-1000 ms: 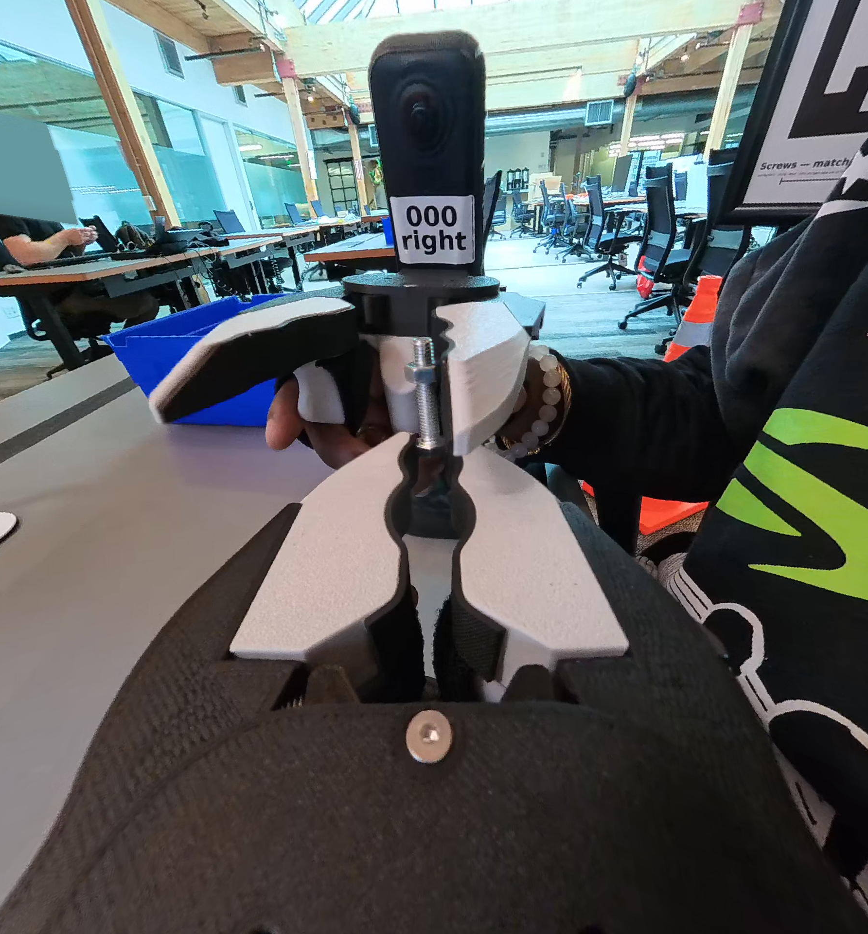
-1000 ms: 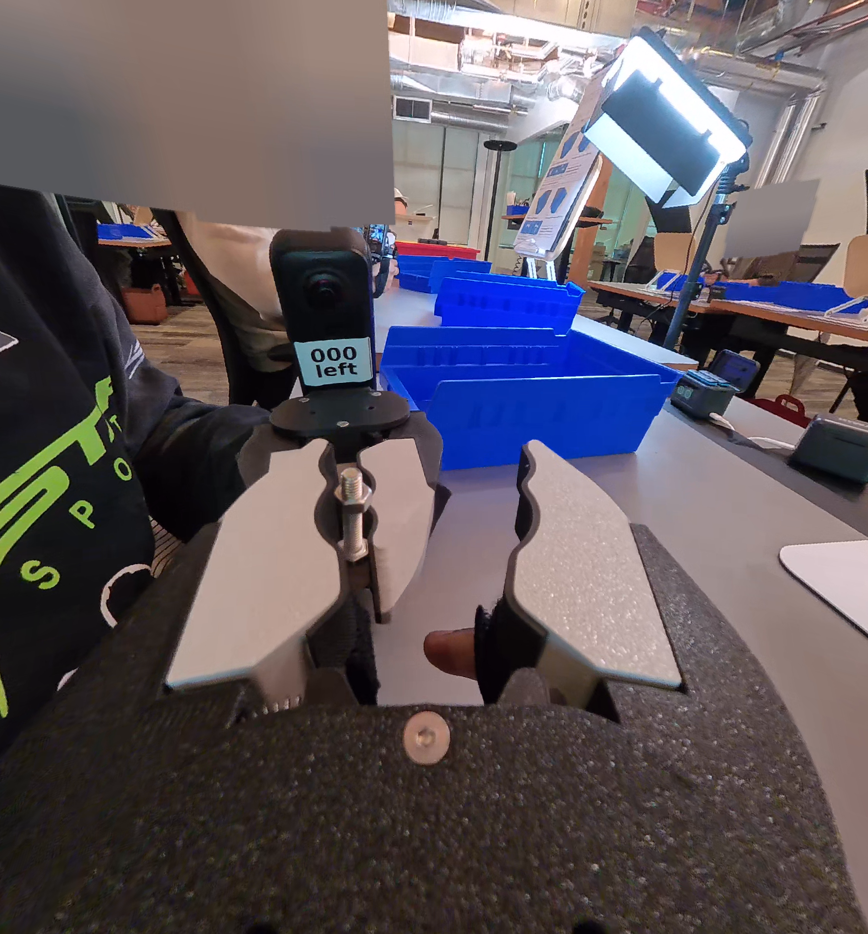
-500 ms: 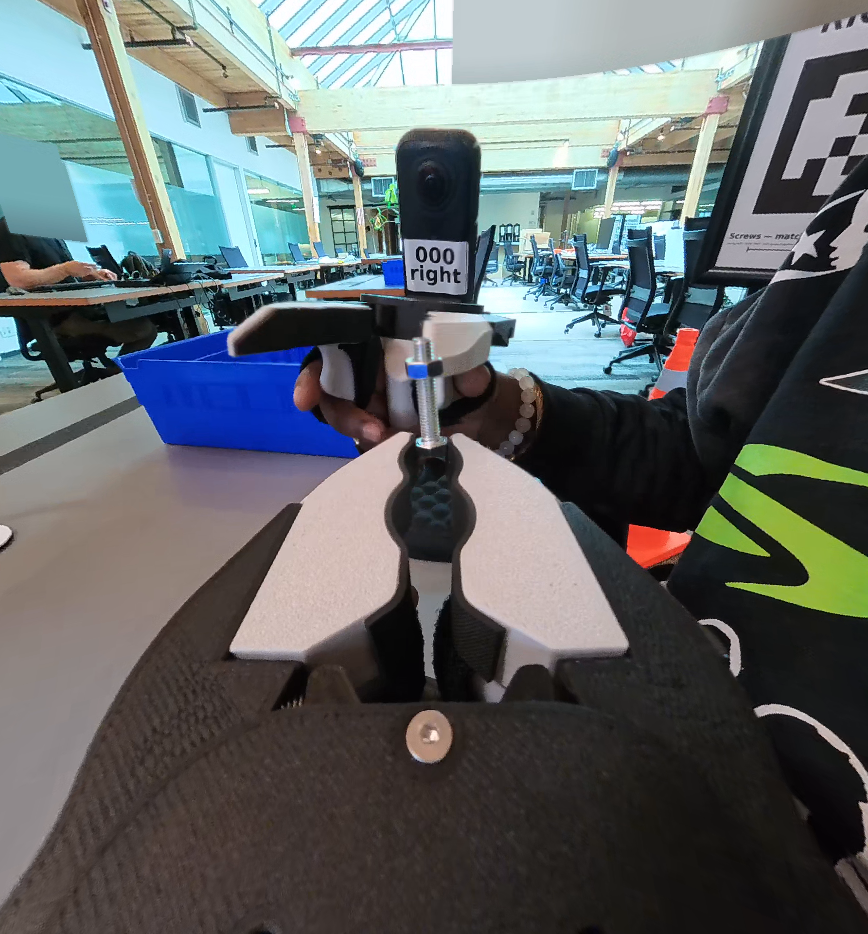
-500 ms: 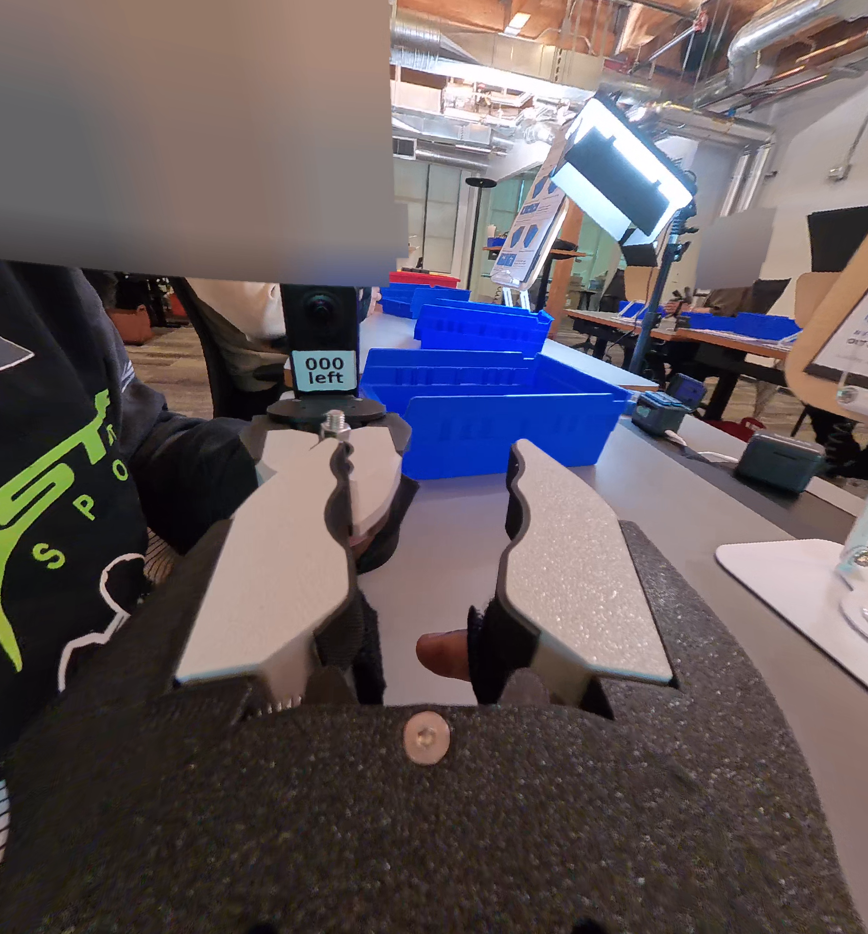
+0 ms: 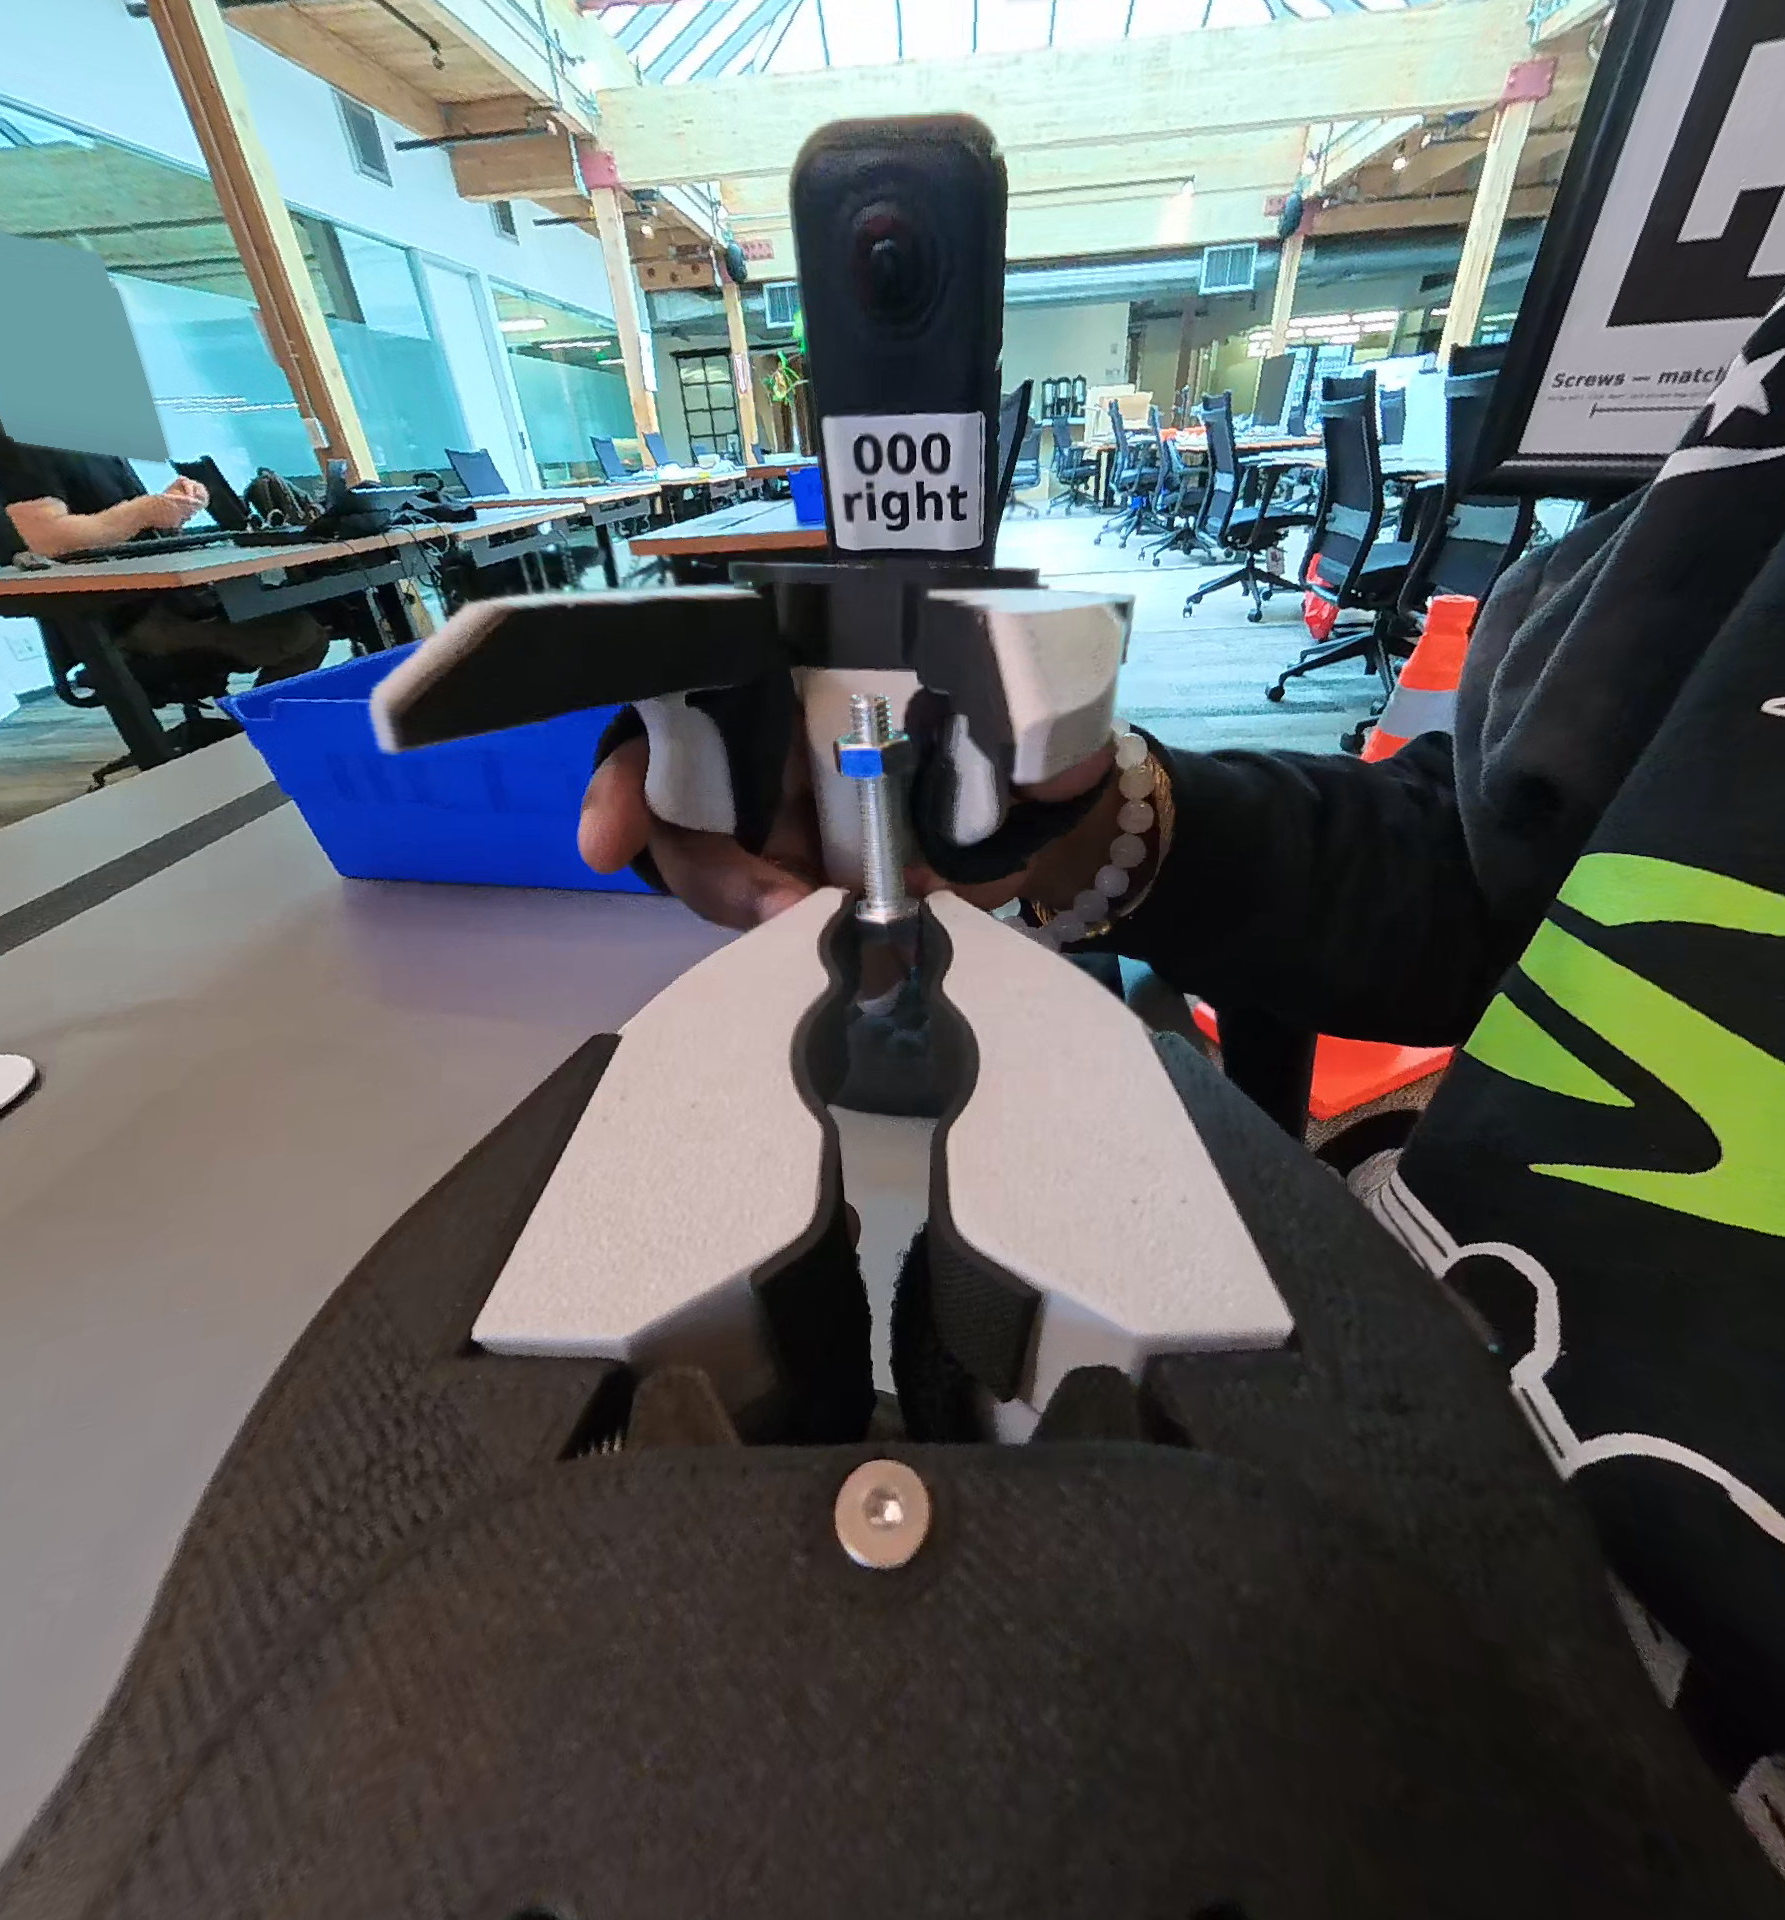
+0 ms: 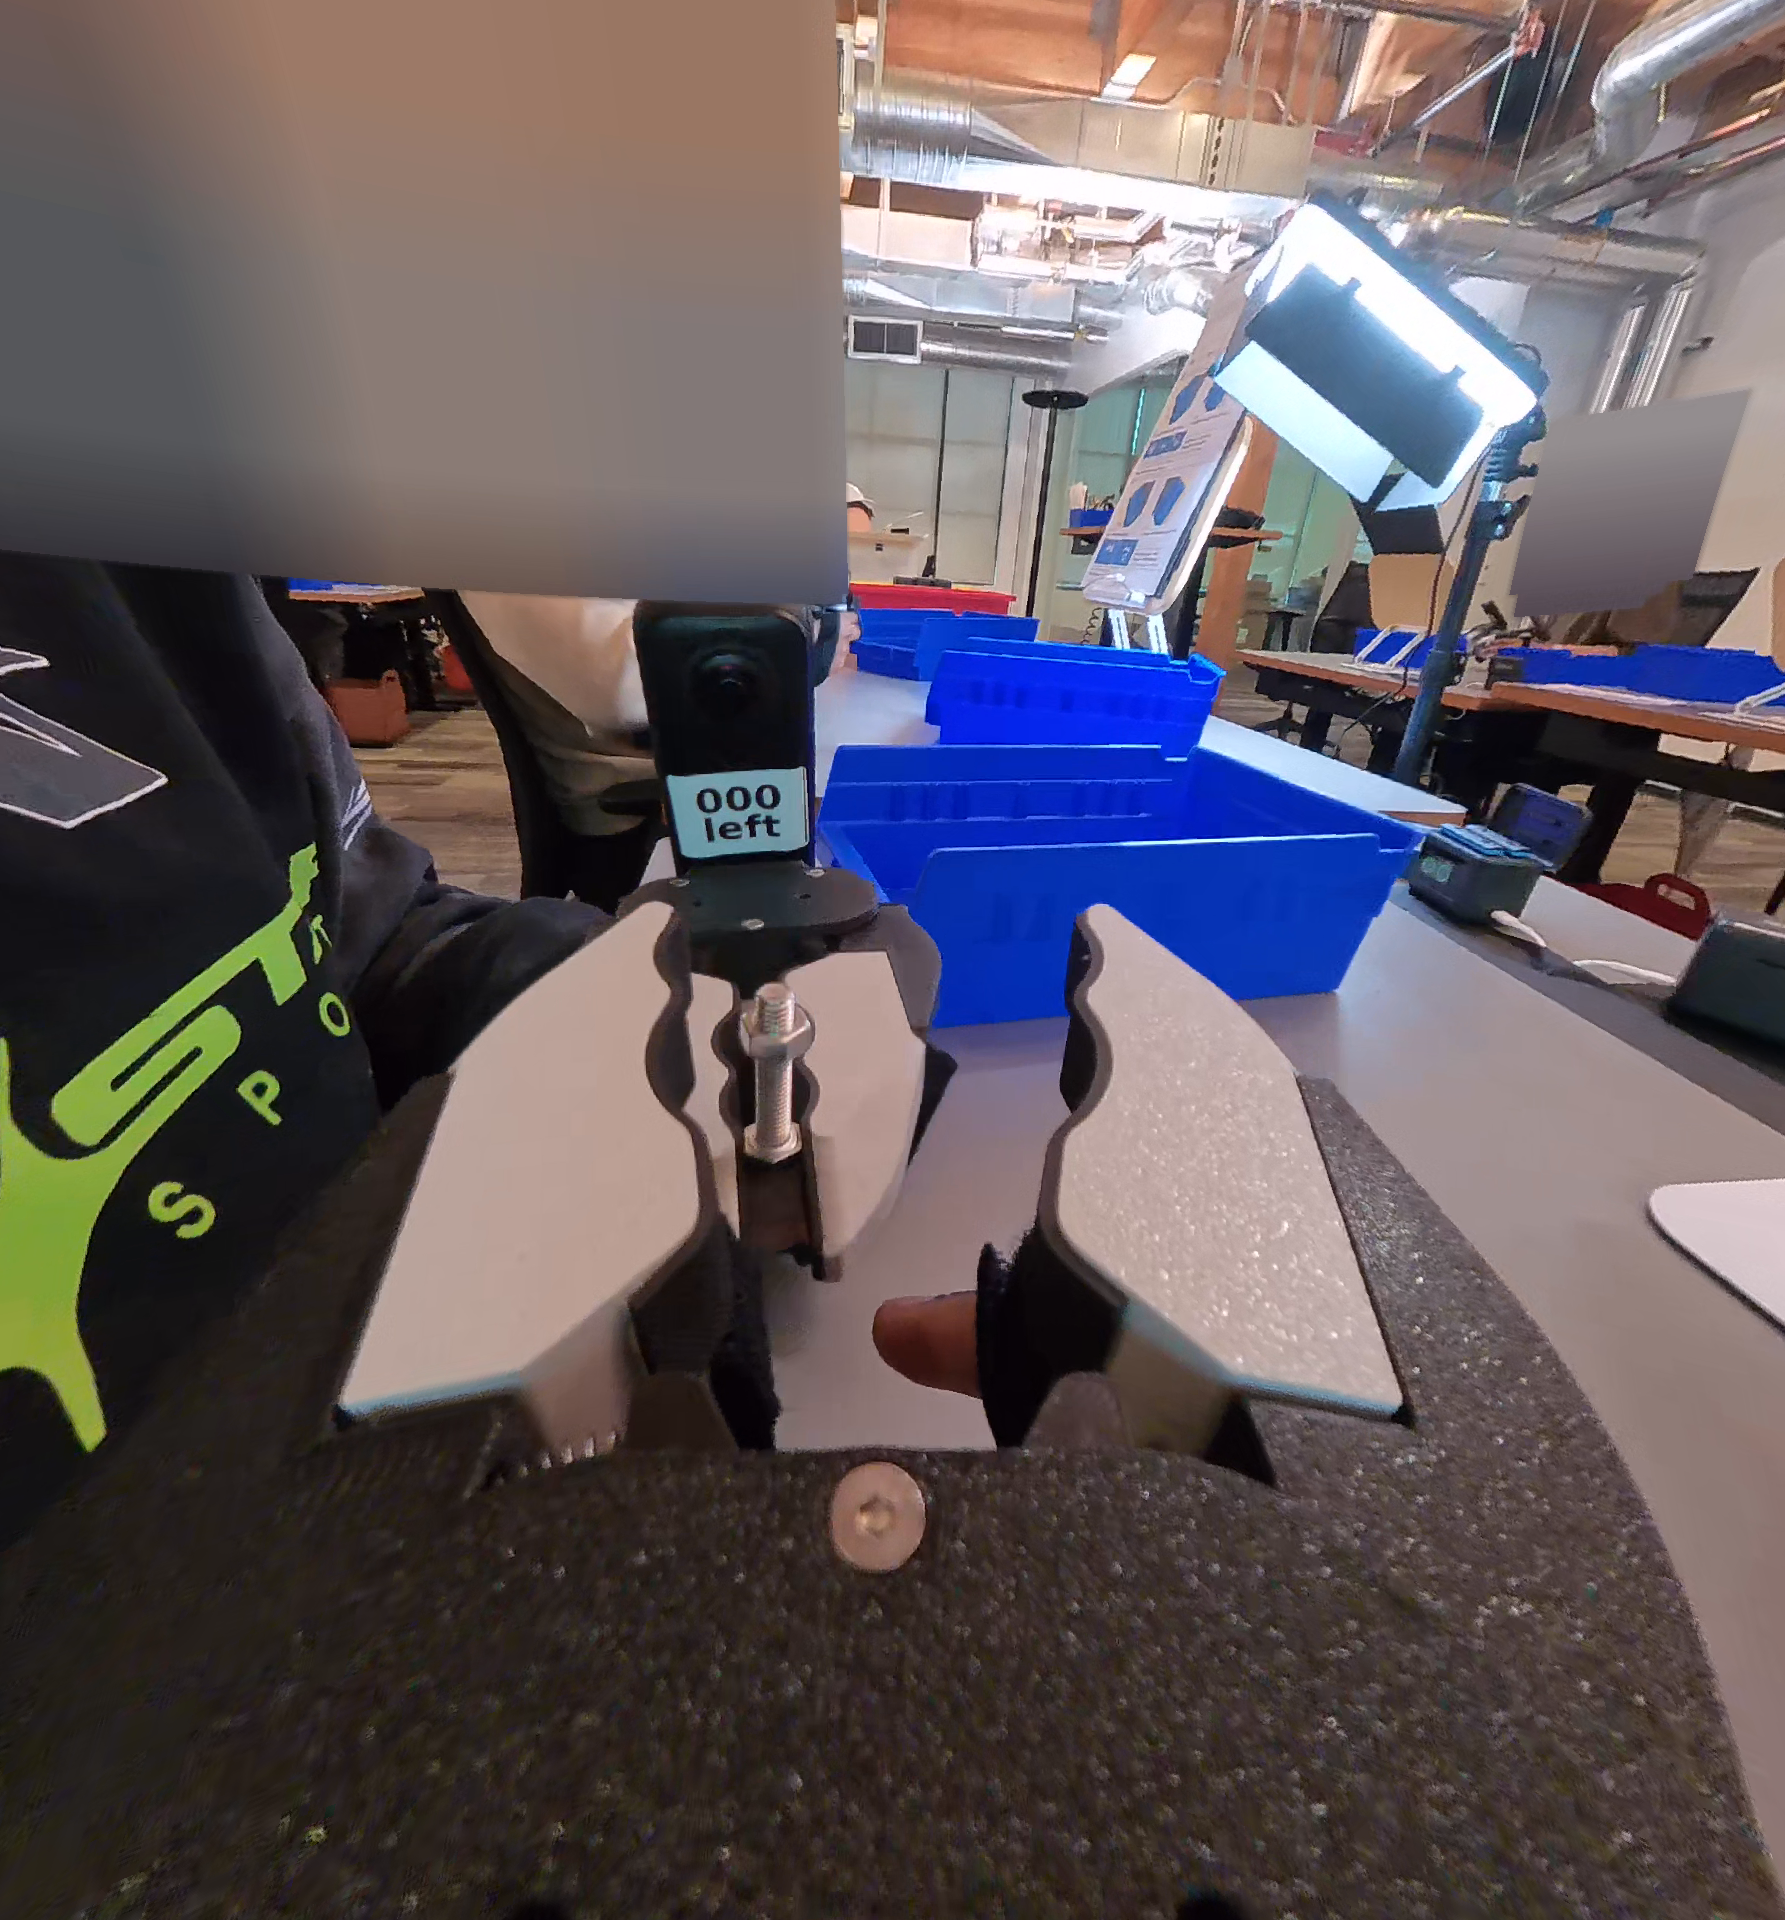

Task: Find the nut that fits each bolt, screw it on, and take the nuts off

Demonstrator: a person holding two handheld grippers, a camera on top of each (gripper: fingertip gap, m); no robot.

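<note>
My left gripper point(image 5: 883, 906) is shut on the head end of a silver bolt point(image 5: 880, 831), which stands upright. A silver nut point(image 5: 870, 750) with a blue mark sits near the bolt's top, with a few threads above it. My right gripper point(image 5: 732, 696) faces it from just behind the bolt, open and empty. In the right wrist view my right gripper point(image 6: 875, 920) is wide open. The bolt point(image 6: 772, 1091) and nut point(image 6: 776, 1034) stand just inside its left finger point(image 6: 555, 1143), held by the left gripper point(image 6: 774, 1153). No finger touches the nut.
Both grippers are above a grey table point(image 5: 140, 1039). A blue bin point(image 5: 431, 769) stands behind, with more blue bins point(image 6: 1096, 862) further back. A white pad point(image 6: 1771, 1257) lies at the table's right. Small dark devices point(image 6: 1771, 987), a light panel point(image 6: 1376, 384) and an orange cone point(image 5: 1428, 675) are nearby. My right fingertips sit around 6 cm from my left ones.
The right gripper drew back from the bolt half a second ago and has come close again, still open. The left gripper keeps hold of the bolt, and the nut stays near its top.
</note>
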